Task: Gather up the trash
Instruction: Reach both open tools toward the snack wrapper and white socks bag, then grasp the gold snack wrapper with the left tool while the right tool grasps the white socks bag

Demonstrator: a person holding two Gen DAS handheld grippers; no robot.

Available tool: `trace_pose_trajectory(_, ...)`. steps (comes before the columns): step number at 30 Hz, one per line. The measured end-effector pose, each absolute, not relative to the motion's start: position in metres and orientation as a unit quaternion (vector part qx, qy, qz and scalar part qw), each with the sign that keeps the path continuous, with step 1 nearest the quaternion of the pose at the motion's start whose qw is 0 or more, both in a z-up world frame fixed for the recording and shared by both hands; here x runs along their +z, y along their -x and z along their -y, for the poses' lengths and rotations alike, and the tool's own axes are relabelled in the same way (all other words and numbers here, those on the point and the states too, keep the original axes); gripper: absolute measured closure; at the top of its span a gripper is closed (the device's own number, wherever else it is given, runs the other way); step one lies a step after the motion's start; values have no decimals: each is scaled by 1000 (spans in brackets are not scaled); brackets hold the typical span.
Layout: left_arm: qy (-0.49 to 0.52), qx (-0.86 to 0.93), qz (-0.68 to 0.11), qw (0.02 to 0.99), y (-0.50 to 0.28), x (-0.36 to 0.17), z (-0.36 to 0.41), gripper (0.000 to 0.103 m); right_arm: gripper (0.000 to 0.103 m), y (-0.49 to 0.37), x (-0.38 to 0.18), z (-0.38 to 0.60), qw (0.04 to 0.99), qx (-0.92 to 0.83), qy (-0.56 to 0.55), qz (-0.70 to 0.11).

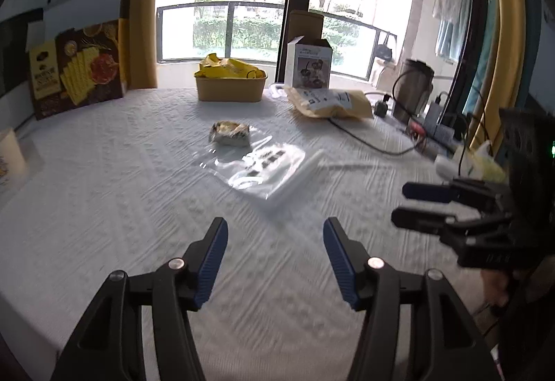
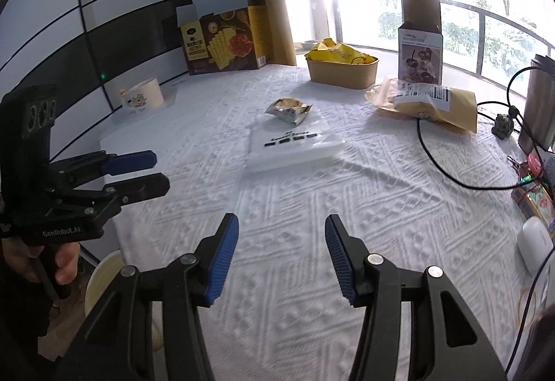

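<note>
A crumpled snack wrapper [image 1: 229, 133] [image 2: 289, 109] lies mid-table, next to a flat clear plastic bag [image 1: 263, 166] [image 2: 295, 146] with black print. A tan mailer pouch [image 1: 333, 103] [image 2: 430, 101] lies at the far right. A kraft paper bowl [image 1: 230, 87] [image 2: 341, 72] holds yellow wrappers [image 1: 227, 66] [image 2: 338, 53]. My left gripper [image 1: 275, 235] is open and empty above the near table; it also shows in the right wrist view [image 2: 158, 169]. My right gripper [image 2: 281, 231] is open and empty; it also shows in the left wrist view [image 1: 399, 204].
A white textured cloth [image 1: 138, 172] [image 2: 347, 207] covers the table. An open biscuit box [image 1: 76, 75] [image 2: 222, 41], a small white carton [image 1: 310, 63] [image 2: 419, 51] and a paper cup [image 1: 8, 155] [image 2: 142, 98] stand around. A black cable [image 2: 451, 169], a metal jug [image 1: 414, 86] and clutter fill the right edge.
</note>
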State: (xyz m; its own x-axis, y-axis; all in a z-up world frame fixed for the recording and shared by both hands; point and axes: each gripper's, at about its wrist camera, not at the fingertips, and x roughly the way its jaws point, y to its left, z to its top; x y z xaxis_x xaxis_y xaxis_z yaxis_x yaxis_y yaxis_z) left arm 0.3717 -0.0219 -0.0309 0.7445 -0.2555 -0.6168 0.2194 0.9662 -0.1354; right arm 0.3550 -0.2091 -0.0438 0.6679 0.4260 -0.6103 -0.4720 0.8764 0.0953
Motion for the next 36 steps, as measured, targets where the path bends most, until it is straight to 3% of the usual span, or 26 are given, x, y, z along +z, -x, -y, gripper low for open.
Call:
trace_pose_trajectory(21, -5, -110, -376, 920, -519, -43, 20, 35, 53, -465, -53, 216, 915, 181, -8, -360)
trace_pose_trajectory(36, -5, -105, -424, 900, -596, -78, 10, 34, 49, -489, -60, 221, 914, 160, -23, -372)
